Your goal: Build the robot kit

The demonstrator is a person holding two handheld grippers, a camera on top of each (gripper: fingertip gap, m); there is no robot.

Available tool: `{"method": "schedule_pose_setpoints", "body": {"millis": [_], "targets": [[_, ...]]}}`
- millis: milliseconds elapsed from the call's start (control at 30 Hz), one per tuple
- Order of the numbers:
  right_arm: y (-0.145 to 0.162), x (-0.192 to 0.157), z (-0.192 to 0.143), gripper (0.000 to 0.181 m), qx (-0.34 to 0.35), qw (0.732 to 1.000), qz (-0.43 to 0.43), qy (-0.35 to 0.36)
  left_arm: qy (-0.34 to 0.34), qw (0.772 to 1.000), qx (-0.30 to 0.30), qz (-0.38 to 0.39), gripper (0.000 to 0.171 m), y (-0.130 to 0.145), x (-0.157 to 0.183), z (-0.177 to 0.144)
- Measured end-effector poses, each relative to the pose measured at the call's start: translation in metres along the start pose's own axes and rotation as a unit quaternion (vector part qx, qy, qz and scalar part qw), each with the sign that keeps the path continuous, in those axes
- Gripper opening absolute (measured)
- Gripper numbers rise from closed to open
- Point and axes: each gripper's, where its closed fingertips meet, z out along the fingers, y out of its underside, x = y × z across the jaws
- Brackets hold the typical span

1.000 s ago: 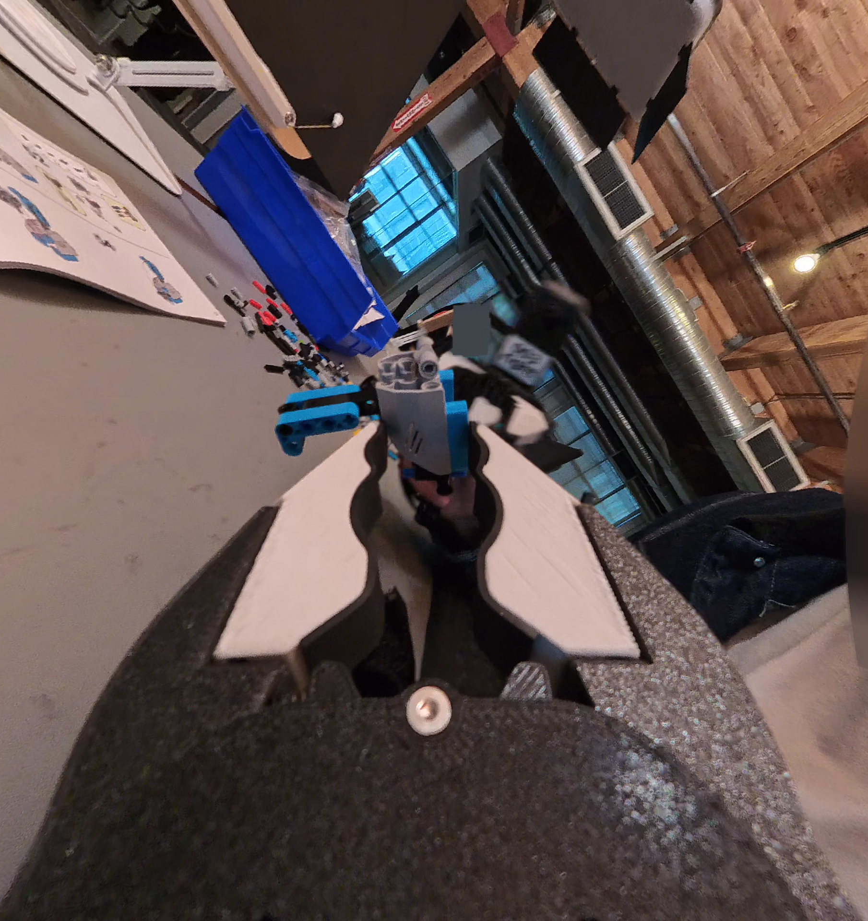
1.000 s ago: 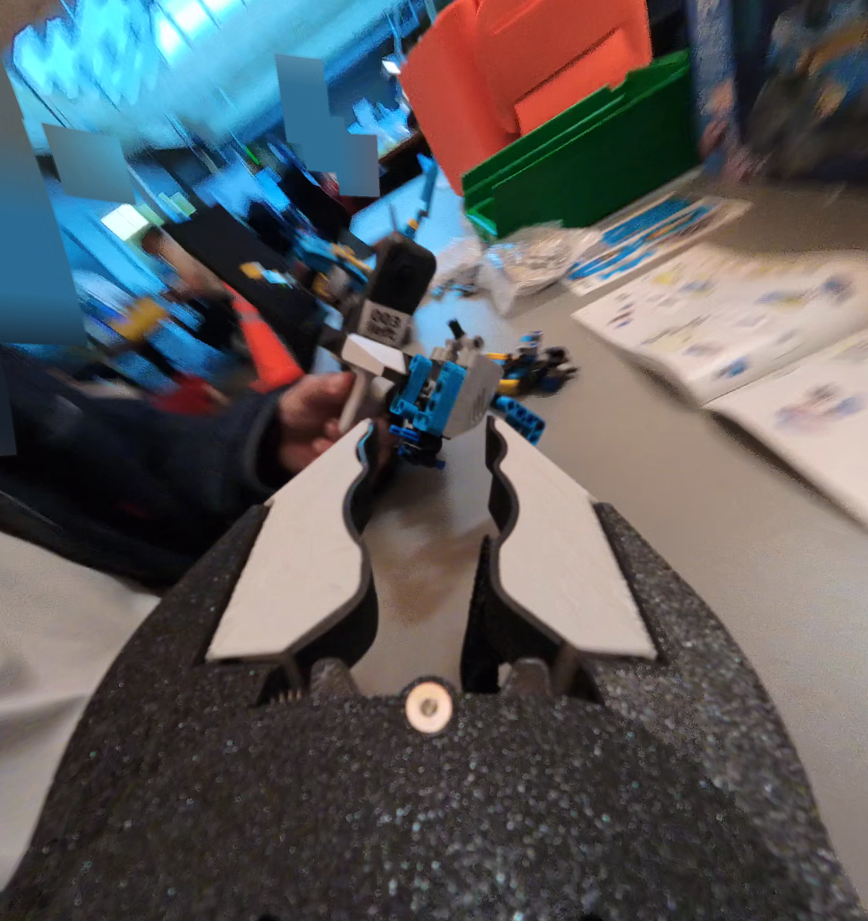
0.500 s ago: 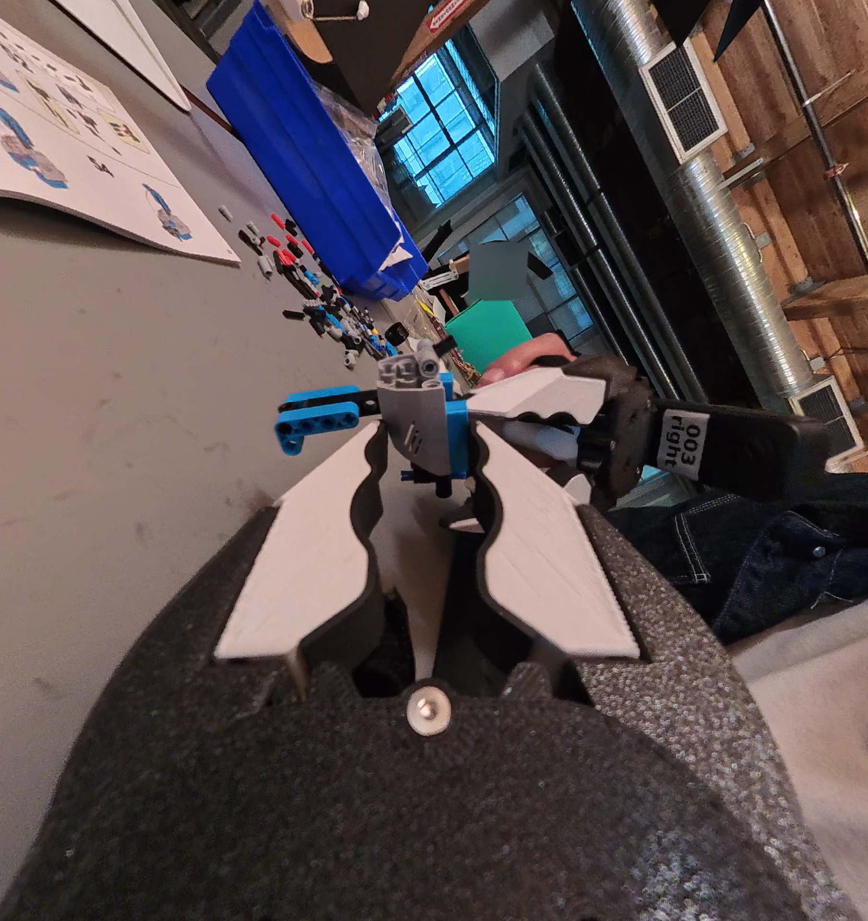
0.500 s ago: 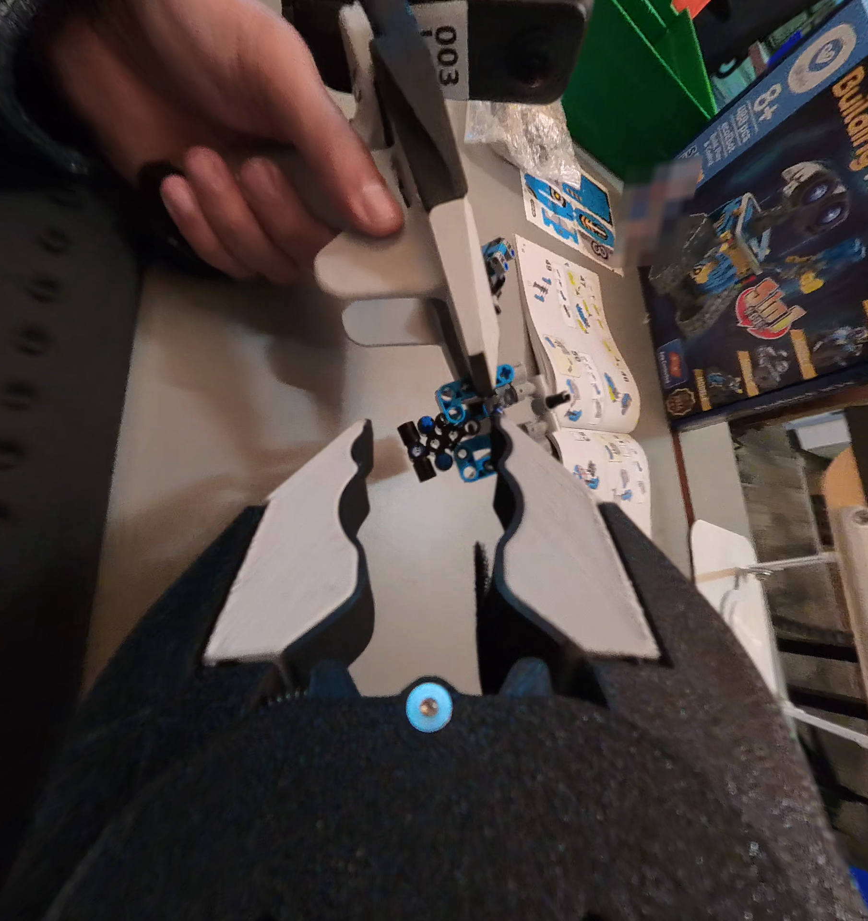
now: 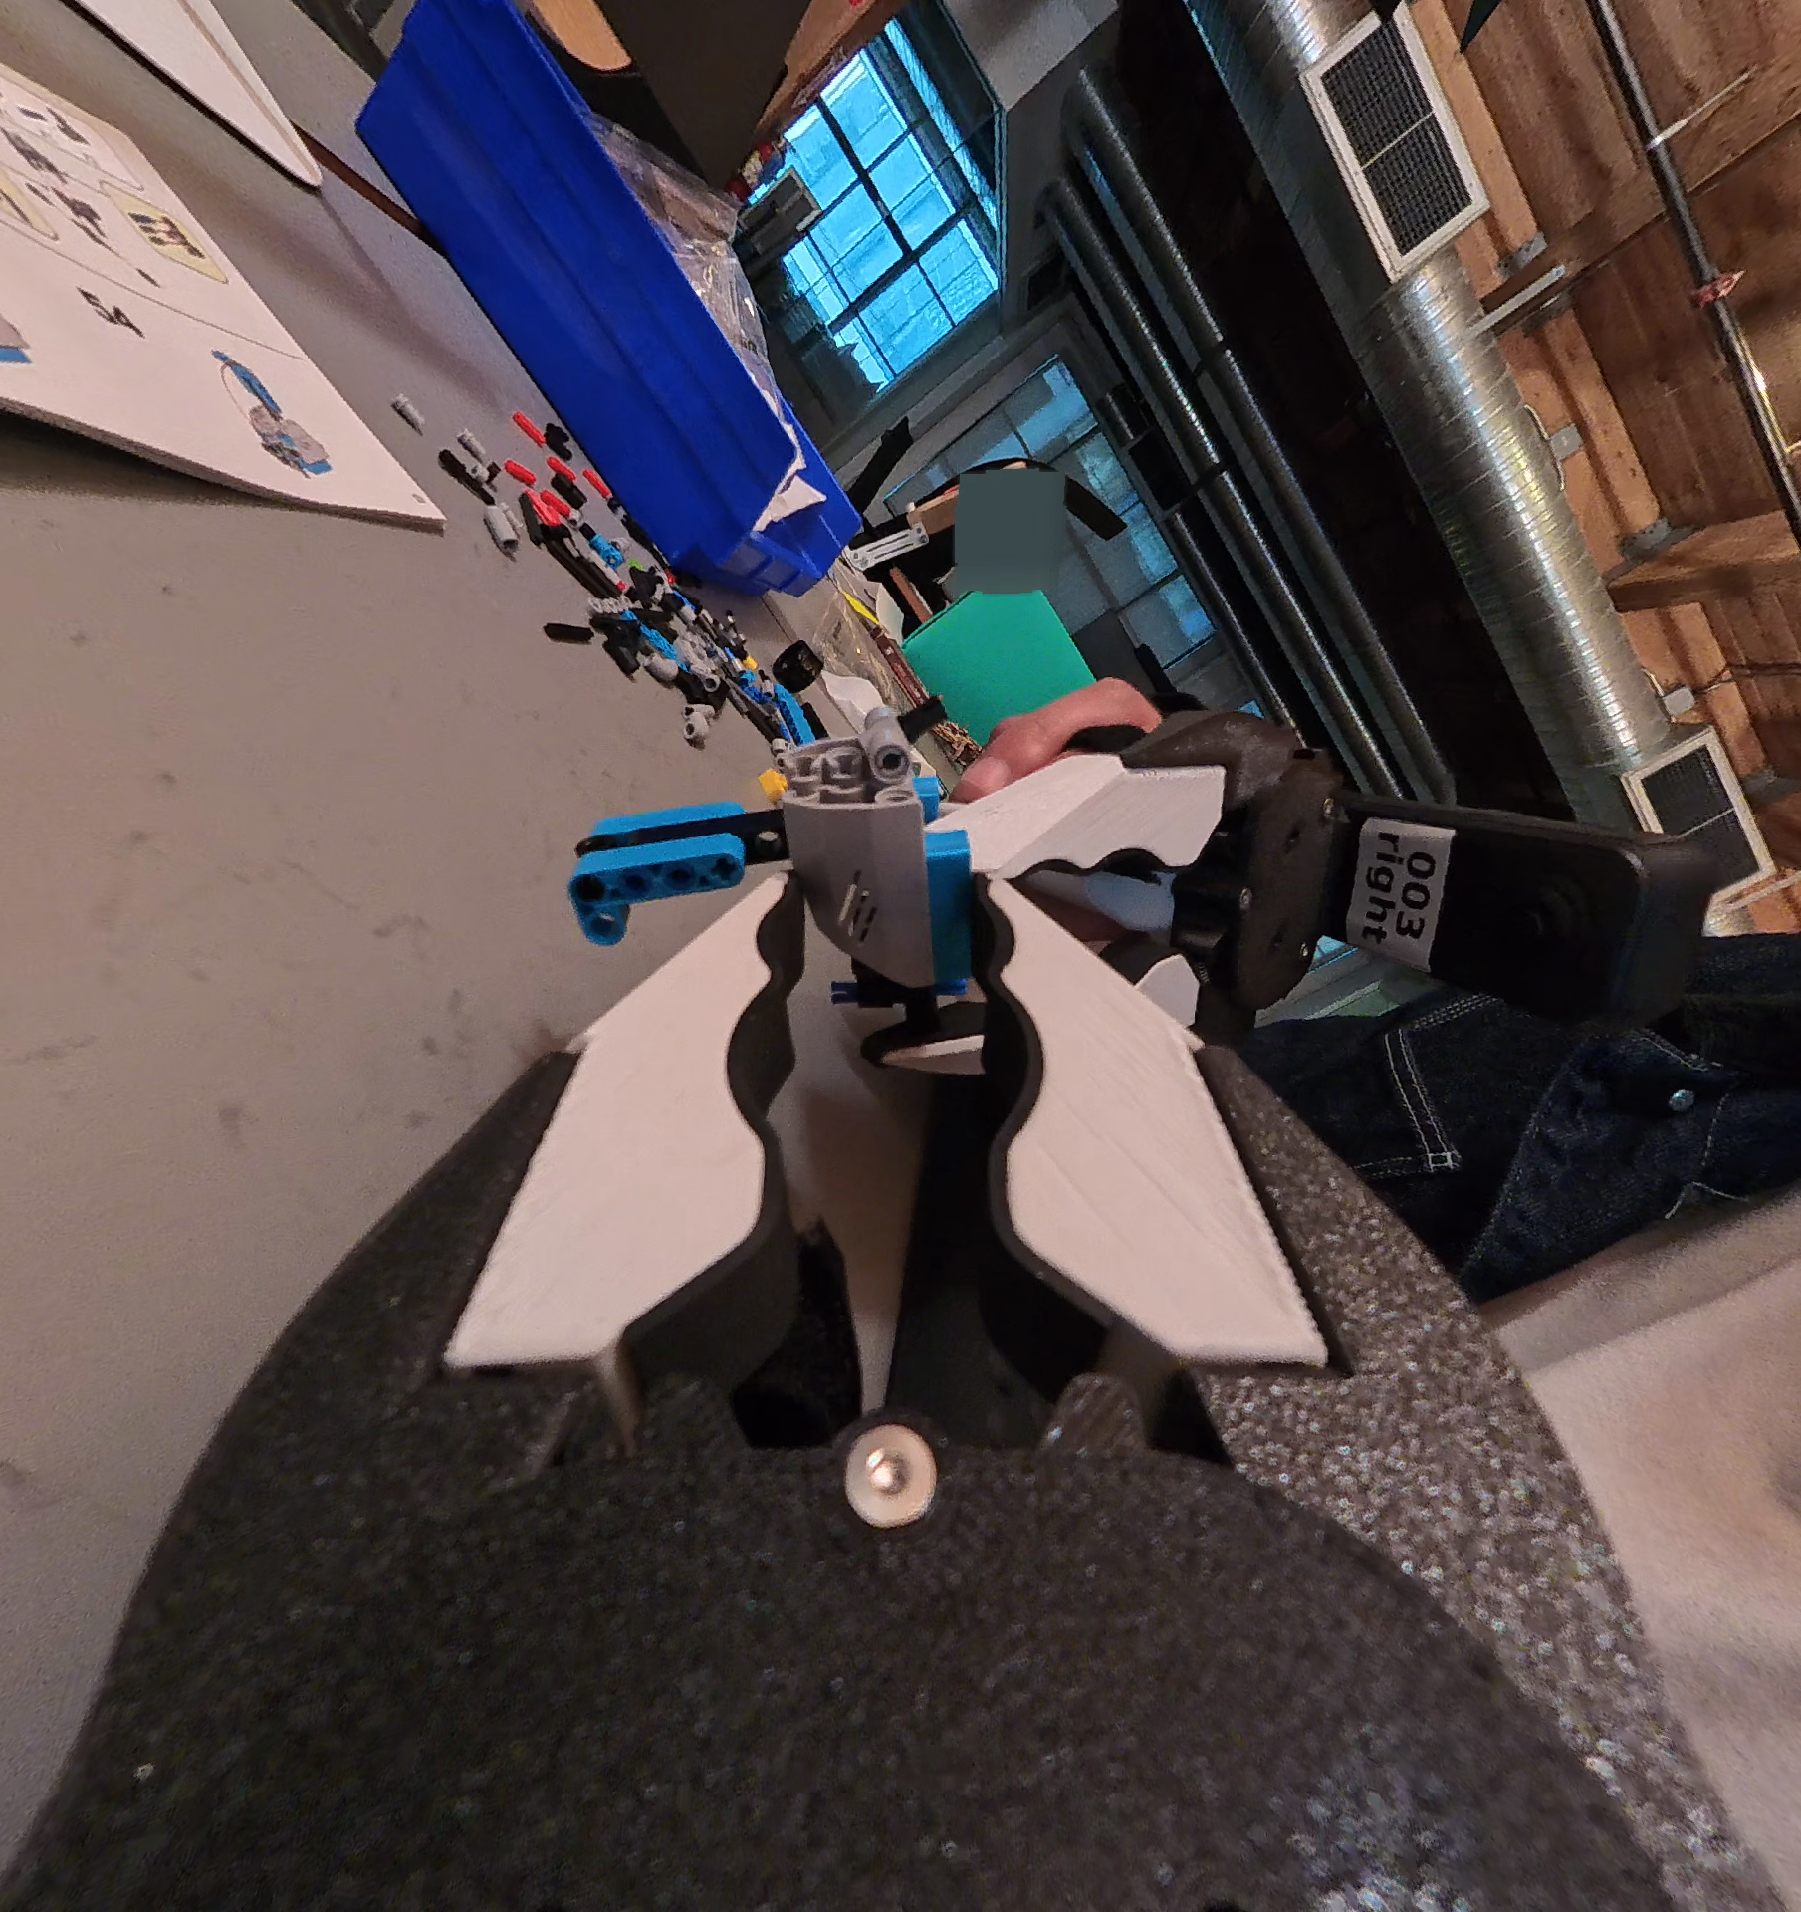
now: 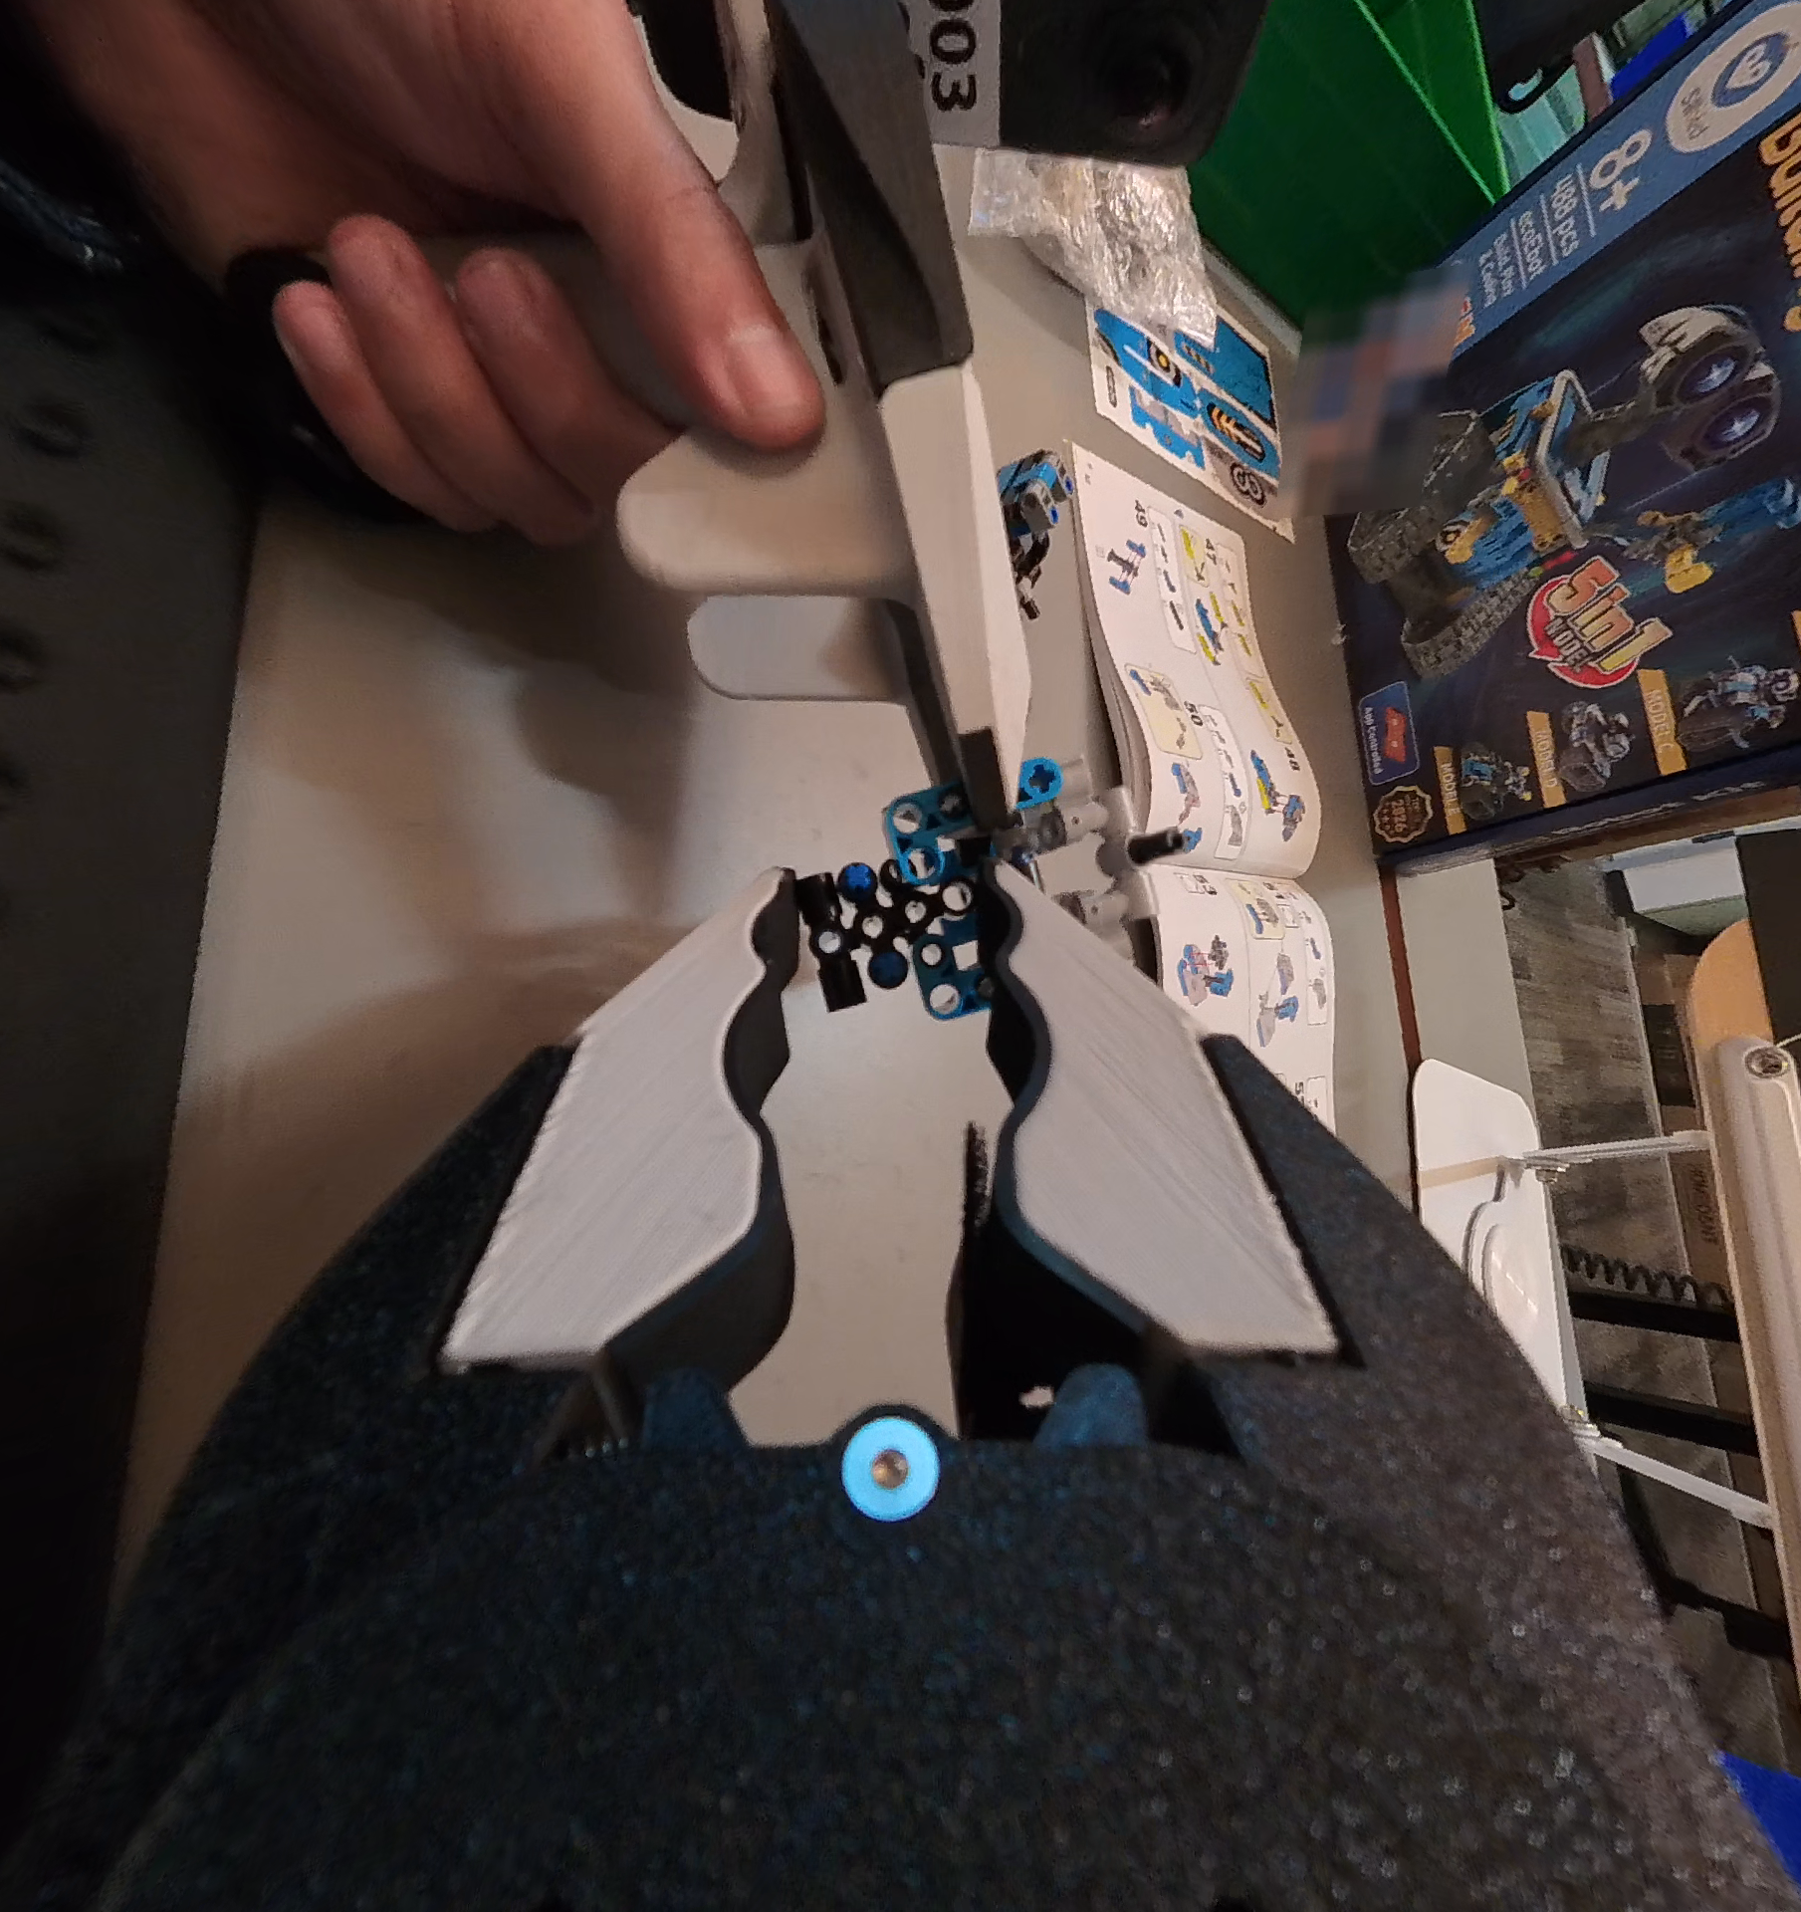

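Above the grey worktop (image 5: pixel 203 931), left gripper (image 5: pixel 891 910) fingers clamp the blue-grey brick model (image 5: pixel 865 890); right gripper (image 6: pixel 891 910) fingers close around its black-blue end, loose bricks (image 5: pixel 617 600) beyond

Before you: brick model (image 5: pixel 880 890) in glossy blue and grey plastic; gripper (image 5: pixel 886 931) with ridged matt white fingers (image 5: pixel 648 1138) in grainy black housing; matt grey surface (image 5: pixel 203 828); paper booklet (image 6: pixel 1206 704).
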Motion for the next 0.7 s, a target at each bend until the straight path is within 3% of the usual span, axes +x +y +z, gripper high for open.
{"method": "schedule_pose_setpoints", "body": {"millis": [700], "targets": [[0.0002, -0.0004, -0.0032, 0.033, 0.02, 0.999, 0.023, -0.02, 0.003, 1.0, -0.011, 0.005, 0.031, 0.0035, 0.0016, 0.0028]]}}
